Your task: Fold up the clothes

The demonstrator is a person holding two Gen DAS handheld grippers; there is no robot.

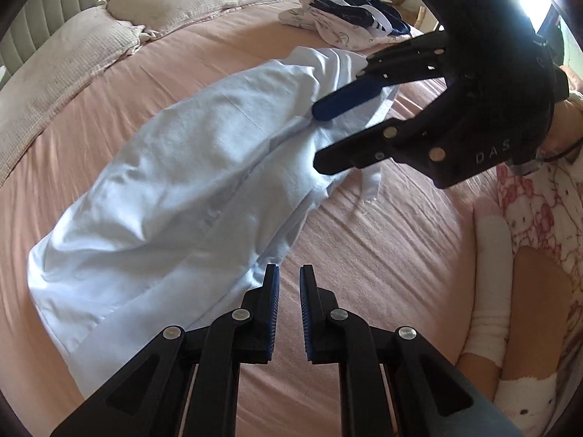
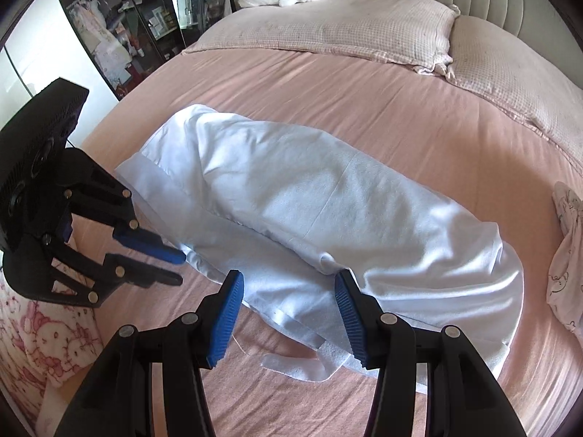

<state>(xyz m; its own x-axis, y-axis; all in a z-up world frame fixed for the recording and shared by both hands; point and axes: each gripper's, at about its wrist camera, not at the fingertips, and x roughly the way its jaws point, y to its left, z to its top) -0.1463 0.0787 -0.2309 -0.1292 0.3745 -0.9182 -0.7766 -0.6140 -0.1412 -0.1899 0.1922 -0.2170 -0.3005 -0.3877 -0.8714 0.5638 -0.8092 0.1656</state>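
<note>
Both claws are matte black plastic, built of flat linked bars joined by round silver rivets. The left claw (image 1: pixel 289 280) has narrow fingers lined with ribbed blue pads (image 1: pixel 275 313). The right claw (image 2: pixel 289 284) has the same ribbed blue pads (image 2: pixel 226 320) on its inner faces, wider and saw-toothed along the edge. Seen from the left wrist, the right claw's body bears pale letters "DAS" (image 1: pixel 492 153), and a thin dark cable (image 1: pixel 563 153) leaves it on the right. The person wears a pink cartoon-cat print garment (image 1: pixel 539 204) and fuzzy white socks (image 1: pixel 488 291).
</note>
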